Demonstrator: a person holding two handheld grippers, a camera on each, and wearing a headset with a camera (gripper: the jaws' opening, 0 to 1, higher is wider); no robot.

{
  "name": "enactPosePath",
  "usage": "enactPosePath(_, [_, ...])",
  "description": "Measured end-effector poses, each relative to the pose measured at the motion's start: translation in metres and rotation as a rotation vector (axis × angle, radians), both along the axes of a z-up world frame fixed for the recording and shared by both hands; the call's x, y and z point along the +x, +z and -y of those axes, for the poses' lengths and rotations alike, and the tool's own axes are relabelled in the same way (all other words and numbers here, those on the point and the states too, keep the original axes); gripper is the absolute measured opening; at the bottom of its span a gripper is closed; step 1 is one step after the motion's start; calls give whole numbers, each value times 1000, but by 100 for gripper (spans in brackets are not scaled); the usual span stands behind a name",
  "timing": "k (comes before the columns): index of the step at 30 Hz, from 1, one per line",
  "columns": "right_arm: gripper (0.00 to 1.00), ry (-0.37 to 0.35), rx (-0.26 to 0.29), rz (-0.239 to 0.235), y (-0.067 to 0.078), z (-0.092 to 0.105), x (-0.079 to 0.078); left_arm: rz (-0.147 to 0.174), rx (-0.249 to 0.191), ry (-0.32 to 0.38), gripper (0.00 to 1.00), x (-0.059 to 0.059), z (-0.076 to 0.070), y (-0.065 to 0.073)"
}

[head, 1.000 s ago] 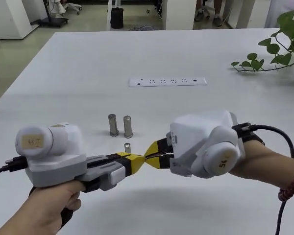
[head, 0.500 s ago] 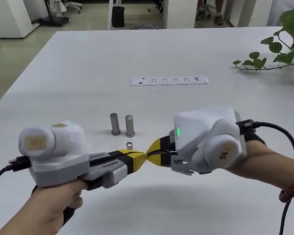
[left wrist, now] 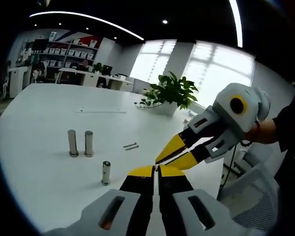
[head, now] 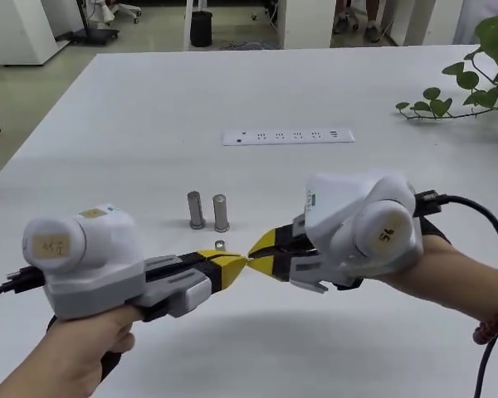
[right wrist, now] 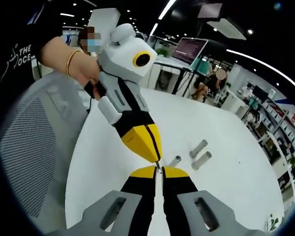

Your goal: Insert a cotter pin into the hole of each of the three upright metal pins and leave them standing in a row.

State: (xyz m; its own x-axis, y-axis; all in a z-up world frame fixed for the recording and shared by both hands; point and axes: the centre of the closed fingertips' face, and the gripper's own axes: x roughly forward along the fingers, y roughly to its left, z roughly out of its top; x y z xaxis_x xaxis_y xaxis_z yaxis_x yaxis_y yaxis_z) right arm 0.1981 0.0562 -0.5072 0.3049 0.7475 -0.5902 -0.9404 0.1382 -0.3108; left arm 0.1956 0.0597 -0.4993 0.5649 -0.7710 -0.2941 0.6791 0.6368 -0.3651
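Metal pins [head: 197, 210], short smooth cylinders of dull grey steel, stand upright on the matte white table [head: 315, 91]. Two of them are just beside each other. The third pin [head: 220, 245] stands apart, nearer the person, with only its round top showing over the gripper tips in the head view. In the left gripper view that third pin has a narrower neck near its top. Two loose cotter pins [left wrist: 131, 146], thin bent wires, lie flat on the table past the row. The left gripper [head: 239, 262] and the right gripper [head: 256, 250] meet tip to tip above the table, just in front of the third pin. Both have rounded white plastic bodies and black fingers that taper to yellow wedge-shaped ends. Each gripper's jaws are pressed together, with only a hairline slit between them. A tiny grey sliver [left wrist: 156, 168] shows where the two pairs of tips touch. It is too small to tell what it is or which gripper pinches it. Farther back on the table lie a flat white power strip [head: 287, 136] with a row of sockets and the trailing stems of a leafy green plant [head: 473, 75] at the right edge.
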Motion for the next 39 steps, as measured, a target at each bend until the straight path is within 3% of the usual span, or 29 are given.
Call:
enactPosePath(3, [3,-38,56,-84,1,0,-2,9,4,5,0,0,-3,1])
enactPosePath(7, [8,-74,102,-162,2,1,-3,29,6,4,0,1,-7,4])
enactPosePath(10, [9,-88,123,-188,4,3,-2,57,15,-9,0,1,-9,7])
enactPosePath(14, [10,-114,189,-273,8,3,-3,83,17,-34,0,-1,-9,8])
enactPosePath(18, [9,-119,258,-371,12,2,-7,129,25,-76,0,-5,-6,13])
enactPosePath(25, [8,-110,298,-434,13,3,-12,160,35,-127,0,-12,-4,14])
enactPosePath(27, [8,-107,322,-477,12,2,-16,172,37,-142,0,-14,-3,16])
enactPosePath(33, [8,-72,358,-540,11,2,-21,186,35,-183,0,-17,-1,18])
enactPosePath(39, [8,-47,354,-557,9,1,-25,186,17,-224,0,-23,4,20])
